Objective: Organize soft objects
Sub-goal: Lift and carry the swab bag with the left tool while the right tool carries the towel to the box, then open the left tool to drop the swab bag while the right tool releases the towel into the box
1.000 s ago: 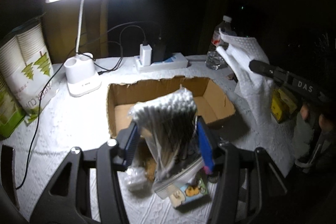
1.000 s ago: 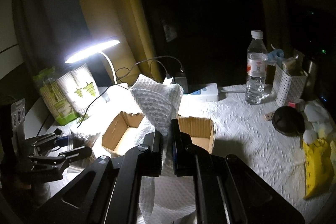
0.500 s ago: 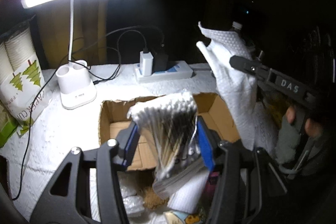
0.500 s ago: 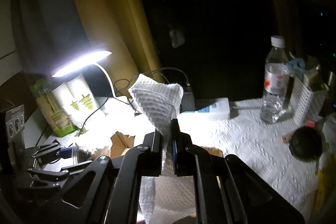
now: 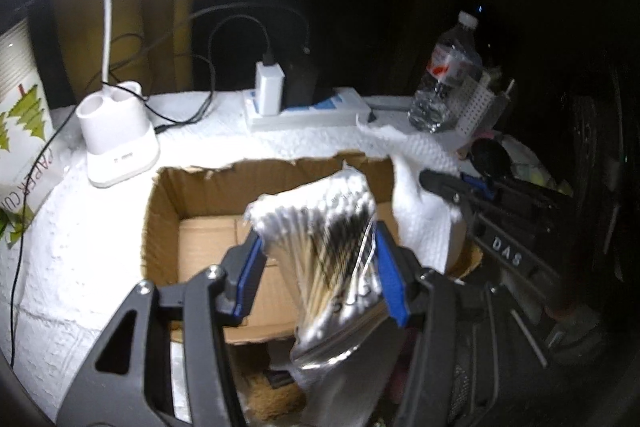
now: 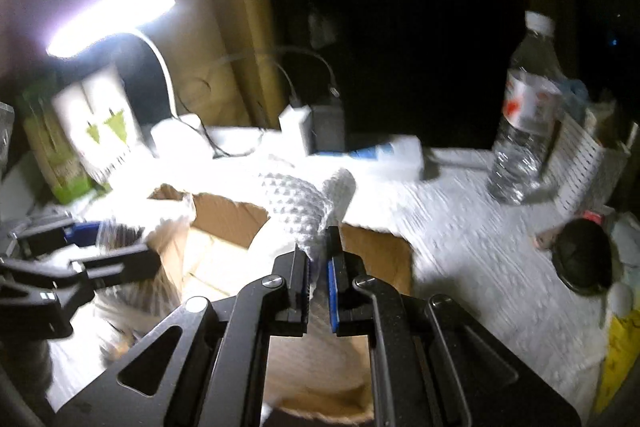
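Paper cups [image 5: 20, 131] in a printed sleeve at the desk's left edge, tree pattern on the wrap. Desk lamp [image 5: 118, 143] next along, white base near the back edge, head lit and glaring. Desk [image 5: 80, 235] covered in white embossed paper. Power strip [image 5: 304, 111] against the back edge, a white charger and a dark one plugged in.

Cardboard box [image 5: 192, 195] open-topped, mid-desk, floor bare where visible. Left hand-held gripper [image 5: 316, 267] poised over the box's near wall, blue pads clamped on a clear bag of cotton swabs [image 5: 328, 235]; bag upright, swab heads fanned at the top, lower end hanging below the pads.

Right hand-held gripper [image 6: 319, 267] at the box's right side, jaws pressed together on a white embossed paper towel [image 6: 304, 207]; towel rises above the pads and drapes over the box's right wall. Frames blurred.

Water bottle [image 5: 448, 83] upright toward the back right corner, just beside a white perforated basket [image 5: 478, 107]. Dark round object [image 6: 582, 263] near the right edge; yellow packet [image 6: 618, 355] at the near right corner.
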Action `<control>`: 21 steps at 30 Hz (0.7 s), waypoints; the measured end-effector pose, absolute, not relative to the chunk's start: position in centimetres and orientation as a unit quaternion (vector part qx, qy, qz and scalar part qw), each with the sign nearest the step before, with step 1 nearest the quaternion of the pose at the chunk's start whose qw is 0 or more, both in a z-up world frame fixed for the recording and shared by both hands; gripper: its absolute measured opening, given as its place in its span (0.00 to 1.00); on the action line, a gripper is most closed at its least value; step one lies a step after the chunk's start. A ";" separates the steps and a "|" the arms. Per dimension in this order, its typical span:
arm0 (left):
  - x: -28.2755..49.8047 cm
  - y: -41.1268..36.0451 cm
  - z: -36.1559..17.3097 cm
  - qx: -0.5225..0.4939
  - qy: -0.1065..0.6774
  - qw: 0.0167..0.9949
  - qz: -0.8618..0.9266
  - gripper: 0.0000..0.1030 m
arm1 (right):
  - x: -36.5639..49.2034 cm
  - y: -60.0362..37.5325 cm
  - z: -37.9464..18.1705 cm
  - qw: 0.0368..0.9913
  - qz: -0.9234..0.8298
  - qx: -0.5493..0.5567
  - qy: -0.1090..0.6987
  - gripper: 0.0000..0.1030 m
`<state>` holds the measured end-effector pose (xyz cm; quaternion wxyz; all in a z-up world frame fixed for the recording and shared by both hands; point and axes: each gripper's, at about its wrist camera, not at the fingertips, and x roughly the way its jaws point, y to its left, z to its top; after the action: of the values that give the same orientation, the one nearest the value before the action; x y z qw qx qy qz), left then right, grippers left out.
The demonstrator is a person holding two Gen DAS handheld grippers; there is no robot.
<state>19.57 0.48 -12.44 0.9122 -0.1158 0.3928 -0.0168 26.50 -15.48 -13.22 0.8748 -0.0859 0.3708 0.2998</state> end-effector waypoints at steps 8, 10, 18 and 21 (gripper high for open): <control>20.8 -1.6 -13.4 -0.104 0.407 0.907 -0.021 0.51 | 25.5 -16.7 -15.3 0.850 0.287 -0.142 0.418 0.07; 21.4 -2.2 -13.7 -0.098 0.415 0.904 -0.026 0.51 | 25.6 -16.7 -16.0 0.842 0.290 -0.148 0.429 0.08; 23.6 -3.8 -15.2 -0.088 0.441 0.892 -0.034 0.51 | 25.2 -17.2 -15.1 0.835 0.318 -0.136 0.428 0.31; 24.4 -4.0 -15.8 -0.097 0.453 0.885 -0.040 0.52 | 24.8 -17.9 -14.2 0.844 0.313 -0.141 0.413 0.36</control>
<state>24.42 -4.02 -15.81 0.8854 -0.0968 0.4528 -0.0398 24.83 -17.87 -14.22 0.8436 -0.1409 0.4128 0.3131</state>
